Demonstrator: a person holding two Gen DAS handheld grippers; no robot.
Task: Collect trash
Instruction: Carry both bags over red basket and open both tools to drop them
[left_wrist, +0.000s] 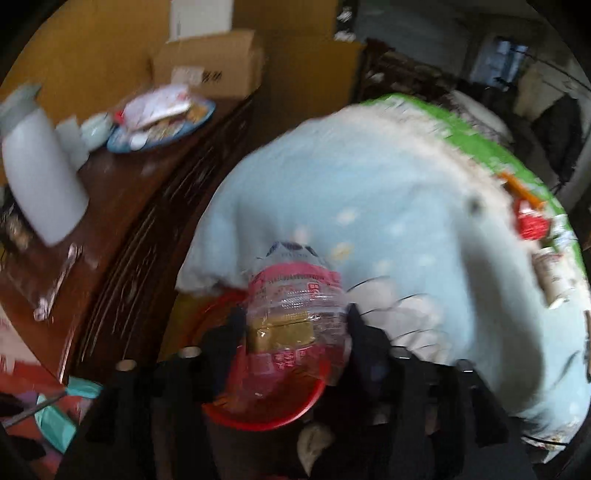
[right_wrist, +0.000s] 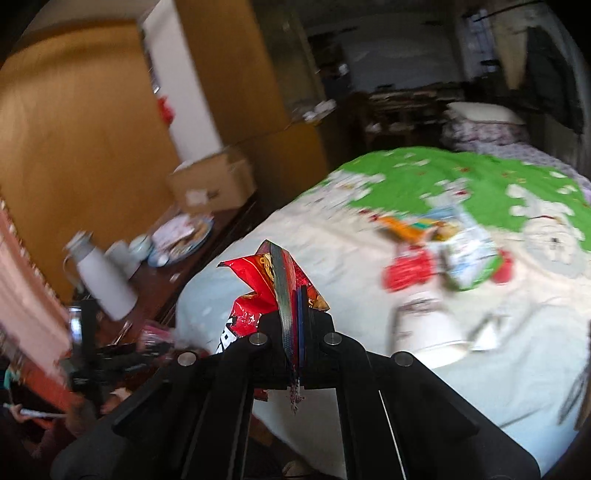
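Note:
In the left wrist view my left gripper (left_wrist: 295, 325) is shut on a clear plastic bottle (left_wrist: 295, 306) with a pink label, held over a red bin (left_wrist: 266, 417) beside the bed. In the right wrist view my right gripper (right_wrist: 293, 321) is shut on a crumpled red snack wrapper (right_wrist: 258, 284), held above the bed's near corner. More trash lies on the bed: a red packet (right_wrist: 406, 273), a white and green bag (right_wrist: 469, 254), an orange packet (right_wrist: 402, 229) and a white cup (right_wrist: 428, 332). The left wrist view shows a red packet (left_wrist: 532, 221) and a white bottle (left_wrist: 554, 277) at the bed's right edge.
A dark wooden side table (left_wrist: 110, 206) stands left of the bed, with a white thermos (left_wrist: 40, 173), a blue plate of wrappers (left_wrist: 162, 122) and a cardboard box (left_wrist: 210, 70). The bed has a pale blue blanket (left_wrist: 369, 192) and a green quilt (right_wrist: 461, 173).

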